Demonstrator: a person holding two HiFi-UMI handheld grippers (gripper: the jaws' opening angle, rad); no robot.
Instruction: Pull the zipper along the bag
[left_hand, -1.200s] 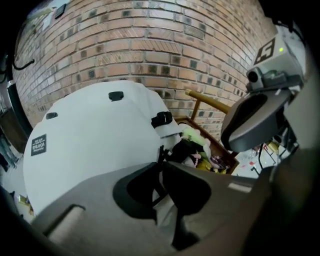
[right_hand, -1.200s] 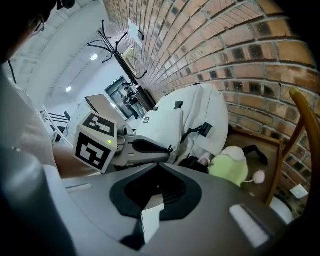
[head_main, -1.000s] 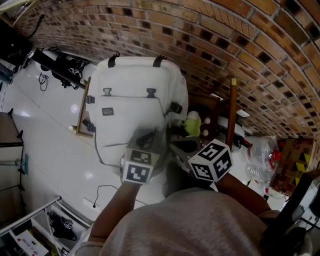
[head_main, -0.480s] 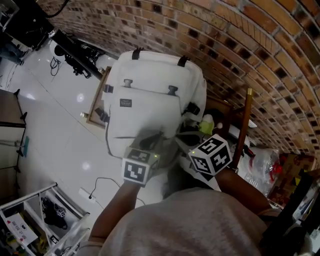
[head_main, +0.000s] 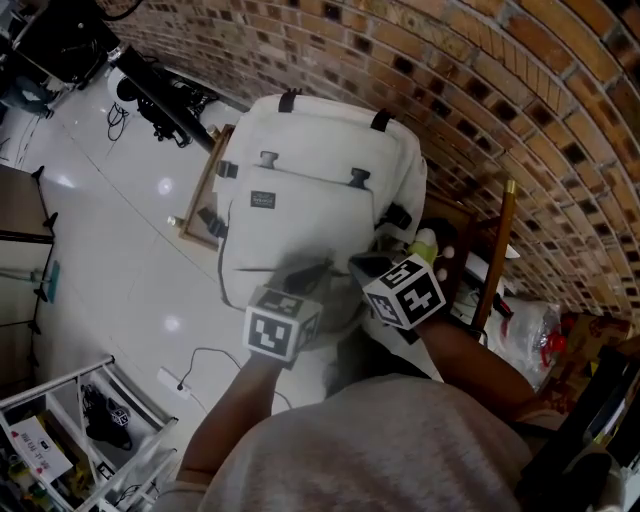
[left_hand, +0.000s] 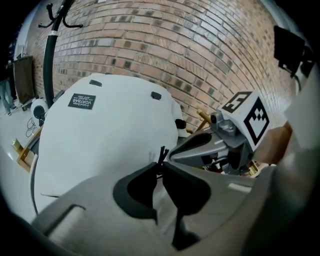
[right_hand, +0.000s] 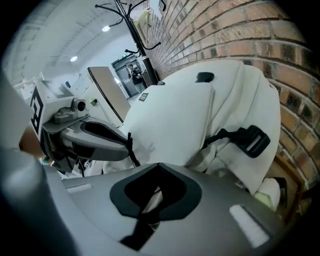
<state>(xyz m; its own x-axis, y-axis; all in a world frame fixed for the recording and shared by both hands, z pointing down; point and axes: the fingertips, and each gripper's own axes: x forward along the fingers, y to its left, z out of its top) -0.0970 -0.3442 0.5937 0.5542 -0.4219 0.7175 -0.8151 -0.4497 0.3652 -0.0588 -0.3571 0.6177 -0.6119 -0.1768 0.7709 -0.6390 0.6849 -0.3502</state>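
**Item:** white fabric backpack (head_main: 310, 205), propped against a red brick wall (head_main: 480, 90), directly ahead of both grippers.

**Left gripper** (left_hand: 161, 166): jaws pinched shut on the thin black zipper pull cord (left_hand: 162, 153), which stands just beyond its tips at the bag's near lower edge.

**Right gripper** (right_hand: 159, 165), just beside the left: jaws closed with white bag cloth nipped between them, apparently bracing.

**Progress:** pull secured and bag steadied. The run along the track looks largely outstanding, though the zipper teeth are not legible.

The right gripper (right_hand: 156, 166) pinches the white backpack (right_hand: 175, 115) between its jaws.
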